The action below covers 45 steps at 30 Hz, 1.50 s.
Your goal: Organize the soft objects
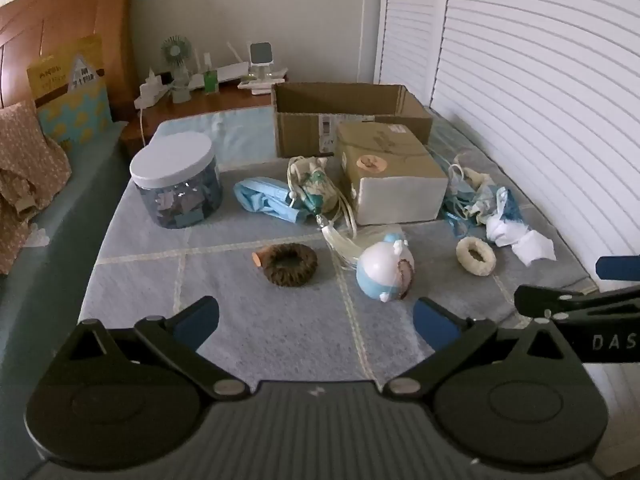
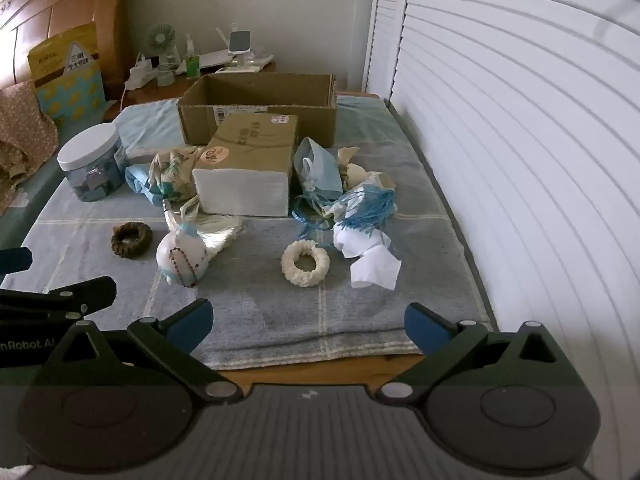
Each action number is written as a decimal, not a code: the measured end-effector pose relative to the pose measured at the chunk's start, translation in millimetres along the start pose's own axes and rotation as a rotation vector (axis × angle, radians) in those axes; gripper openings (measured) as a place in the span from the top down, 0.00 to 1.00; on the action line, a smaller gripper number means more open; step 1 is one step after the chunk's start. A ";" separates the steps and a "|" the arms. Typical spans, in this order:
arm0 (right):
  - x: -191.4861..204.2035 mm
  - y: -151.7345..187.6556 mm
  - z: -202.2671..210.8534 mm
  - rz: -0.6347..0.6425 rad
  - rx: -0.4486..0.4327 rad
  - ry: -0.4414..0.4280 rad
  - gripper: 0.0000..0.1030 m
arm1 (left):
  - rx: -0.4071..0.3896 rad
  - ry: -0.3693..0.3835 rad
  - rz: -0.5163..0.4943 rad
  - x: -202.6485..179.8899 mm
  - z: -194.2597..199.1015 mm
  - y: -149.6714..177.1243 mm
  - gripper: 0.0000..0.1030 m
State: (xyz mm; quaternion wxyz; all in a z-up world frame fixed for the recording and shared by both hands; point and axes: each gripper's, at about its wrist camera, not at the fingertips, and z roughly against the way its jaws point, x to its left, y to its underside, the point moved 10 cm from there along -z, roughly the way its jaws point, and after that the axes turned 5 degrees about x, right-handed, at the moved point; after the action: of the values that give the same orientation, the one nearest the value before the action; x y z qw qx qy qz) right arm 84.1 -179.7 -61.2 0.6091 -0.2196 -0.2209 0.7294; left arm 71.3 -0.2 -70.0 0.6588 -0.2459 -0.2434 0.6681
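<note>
Both grippers gape empty: left gripper [image 1: 316,320] just short of the brown scrunchie [image 1: 291,264], right gripper [image 2: 308,322] short of the cream scrunchie [image 2: 305,267]

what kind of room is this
Most likely a bedroom. The things lie on a bed under a checked blue-grey cover, a wooden headboard stands at the far left, and a bedside table beside it holds a small fan and bottles.

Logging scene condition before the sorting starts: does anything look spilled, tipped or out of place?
The white-and-blue toy lies tipped on its side on the blanket. Crumpled white tissue trails from the tangled pile right of the closed box. Nothing looks spilled.
</note>
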 end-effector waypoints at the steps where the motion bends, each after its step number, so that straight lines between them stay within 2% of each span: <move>1: 0.2 -0.2 0.1 0.000 -0.003 -0.001 0.00 | -0.003 -0.006 -0.004 -0.3 0.5 -0.3 0.00; 4: 1.0 0.1 0.3 -0.007 0.000 -0.010 0.00 | -0.016 -0.023 -0.016 -3.0 3.0 -0.9 0.00; 5: 1.2 0.3 0.0 -0.008 0.002 -0.013 0.00 | -0.016 -0.001 0.004 -2.1 3.2 2.3 0.00; 9: 2.2 0.5 -0.2 -0.006 0.002 -0.013 0.00 | -0.021 -0.007 0.001 -5.4 8.9 7.5 0.00; 15: 1.3 -0.2 0.2 -0.008 -0.002 -0.015 0.00 | -0.002 0.012 0.014 6.4 4.1 3.0 0.00; 45: 0.0 -7.2 1.1 -0.001 -0.016 -0.007 0.00 | 0.006 0.009 0.012 1.9 0.1 -5.3 0.01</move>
State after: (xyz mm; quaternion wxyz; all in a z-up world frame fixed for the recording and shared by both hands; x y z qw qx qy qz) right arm 89.2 -178.6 -56.1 0.6069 -0.2217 -0.2292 0.7280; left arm 75.2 1.7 -66.5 0.6564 -0.2486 -0.2370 0.6717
